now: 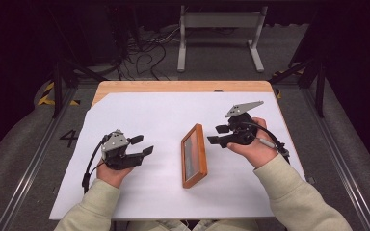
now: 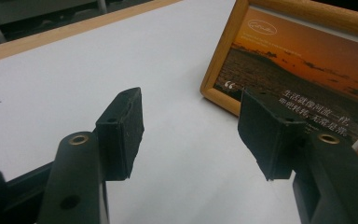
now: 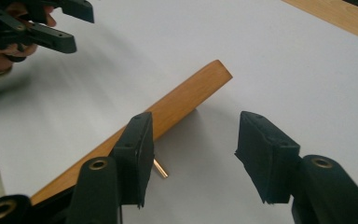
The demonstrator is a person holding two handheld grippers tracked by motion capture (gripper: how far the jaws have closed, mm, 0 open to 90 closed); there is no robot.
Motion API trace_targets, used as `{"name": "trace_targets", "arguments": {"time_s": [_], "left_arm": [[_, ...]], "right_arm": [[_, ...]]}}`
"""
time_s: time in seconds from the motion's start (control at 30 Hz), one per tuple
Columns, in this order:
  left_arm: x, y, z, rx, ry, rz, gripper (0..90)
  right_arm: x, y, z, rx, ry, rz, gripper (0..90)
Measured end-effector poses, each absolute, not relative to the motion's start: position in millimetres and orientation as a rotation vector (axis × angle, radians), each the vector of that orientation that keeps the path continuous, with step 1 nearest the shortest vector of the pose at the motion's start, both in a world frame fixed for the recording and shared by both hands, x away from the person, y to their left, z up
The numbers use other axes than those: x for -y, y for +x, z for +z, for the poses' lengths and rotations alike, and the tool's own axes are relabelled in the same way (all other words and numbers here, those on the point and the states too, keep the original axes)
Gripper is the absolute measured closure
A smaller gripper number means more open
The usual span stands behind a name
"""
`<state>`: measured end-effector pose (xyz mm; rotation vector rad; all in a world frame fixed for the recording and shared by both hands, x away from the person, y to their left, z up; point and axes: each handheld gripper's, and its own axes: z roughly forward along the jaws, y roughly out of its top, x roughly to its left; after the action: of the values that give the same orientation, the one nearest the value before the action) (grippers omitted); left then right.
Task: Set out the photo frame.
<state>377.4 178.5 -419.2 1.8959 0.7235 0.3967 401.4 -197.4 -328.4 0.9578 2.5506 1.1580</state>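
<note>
A wooden picture frame (image 1: 194,155) with an orange sunset print lies on the white sheet in the middle of the table. My left gripper (image 1: 141,145) sits to its left, open and empty, jaws pointing toward the frame. In the left gripper view the picture frame (image 2: 303,60) lies beyond the gripper (image 2: 193,135). My right gripper (image 1: 218,134) is just right of the frame's far end, open with nothing between its jaws. The right gripper view shows the frame's wooden edge (image 3: 168,112) past my gripper (image 3: 193,161), with a small brass peg (image 3: 161,169) beneath it.
A white sheet (image 1: 139,115) covers most of the wooden table (image 1: 183,86). Beyond the table stand a grey metal stand (image 1: 219,29) and loose cables (image 1: 144,53) on the floor. The other hand's gripper (image 3: 37,28) appears at the upper left of the right gripper view.
</note>
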Motion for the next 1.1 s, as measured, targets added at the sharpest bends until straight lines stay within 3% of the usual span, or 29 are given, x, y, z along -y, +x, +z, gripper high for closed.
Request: {"name": "trace_targets", "arguments": {"time_s": [0.53, 1.1], "left_arm": [[-179, 376, -420, -0.724, 1.904, 0.401, 39.4], [-181, 376, -420, -0.727, 1.896, 0.401, 39.1]], "right_arm": [[168, 400, -335, -2.645, 1.064, 1.065, 25.2], [134, 419, -373, -2.755, 1.188, 0.944, 22.6]]}}
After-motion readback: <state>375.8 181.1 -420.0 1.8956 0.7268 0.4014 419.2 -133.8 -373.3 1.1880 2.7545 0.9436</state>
